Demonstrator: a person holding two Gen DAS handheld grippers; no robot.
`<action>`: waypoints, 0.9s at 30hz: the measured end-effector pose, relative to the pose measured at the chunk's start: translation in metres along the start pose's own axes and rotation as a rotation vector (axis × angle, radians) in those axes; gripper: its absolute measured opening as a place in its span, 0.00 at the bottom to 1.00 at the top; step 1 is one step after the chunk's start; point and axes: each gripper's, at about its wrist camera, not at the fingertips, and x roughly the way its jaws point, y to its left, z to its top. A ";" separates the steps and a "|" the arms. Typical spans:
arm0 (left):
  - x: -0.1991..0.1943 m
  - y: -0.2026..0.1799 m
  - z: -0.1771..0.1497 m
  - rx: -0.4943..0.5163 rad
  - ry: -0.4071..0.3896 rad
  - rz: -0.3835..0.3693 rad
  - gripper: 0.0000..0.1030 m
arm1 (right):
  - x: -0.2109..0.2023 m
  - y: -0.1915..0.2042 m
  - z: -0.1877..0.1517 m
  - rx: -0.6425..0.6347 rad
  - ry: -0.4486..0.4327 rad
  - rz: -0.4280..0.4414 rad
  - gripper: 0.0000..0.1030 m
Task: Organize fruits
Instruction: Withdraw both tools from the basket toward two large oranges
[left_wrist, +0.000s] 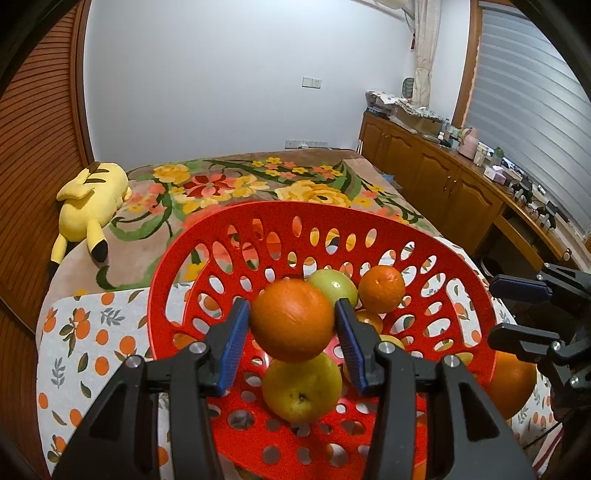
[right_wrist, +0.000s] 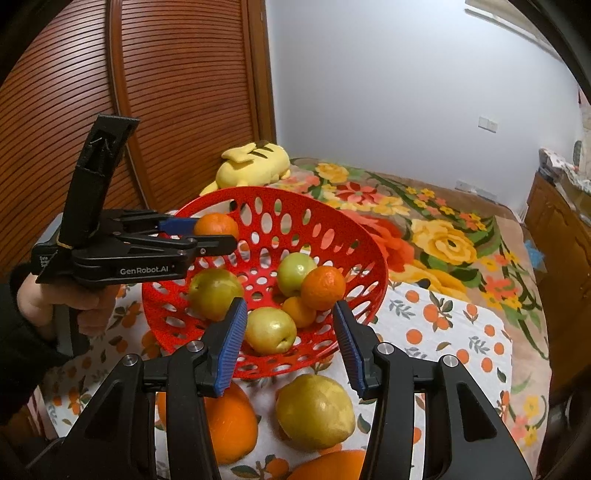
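A red perforated basket (left_wrist: 332, 207) (right_wrist: 258, 191) stands on an orange-print cloth. My left gripper (left_wrist: 291, 310) (right_wrist: 216, 233) is shut on an orange (left_wrist: 291, 321) (right_wrist: 216, 224), held above the basket's inside. Below it lie a yellow fruit (left_wrist: 301, 387), a green apple (left_wrist: 334, 290) (right_wrist: 295, 273), an orange (left_wrist: 382, 288) (right_wrist: 323, 288) and other fruit. My right gripper (right_wrist: 289, 306) (left_wrist: 495, 310) hovers open at the basket's near rim, gripping nothing. On the cloth under it lie a yellow fruit (right_wrist: 314, 411) and an orange (right_wrist: 229, 424).
A person's hand (right_wrist: 74, 299) grips the left gripper's handle. Behind the cloth (right_wrist: 461, 332) spreads a floral blanket (left_wrist: 229, 184) with a yellow plush toy (left_wrist: 92, 195) (right_wrist: 255, 162). Wooden cabinets (left_wrist: 443, 177) with clutter run along the right. Another orange (right_wrist: 328, 466) lies at the near edge.
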 end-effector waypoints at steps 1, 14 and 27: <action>-0.003 -0.001 0.000 0.002 -0.007 0.000 0.46 | -0.002 0.000 -0.001 0.001 -0.002 -0.002 0.47; -0.057 -0.015 -0.020 0.016 -0.072 -0.018 0.51 | -0.042 0.005 -0.029 0.043 -0.032 -0.048 0.54; -0.084 -0.045 -0.067 0.039 -0.070 -0.057 0.55 | -0.074 0.000 -0.076 0.125 -0.049 -0.134 0.65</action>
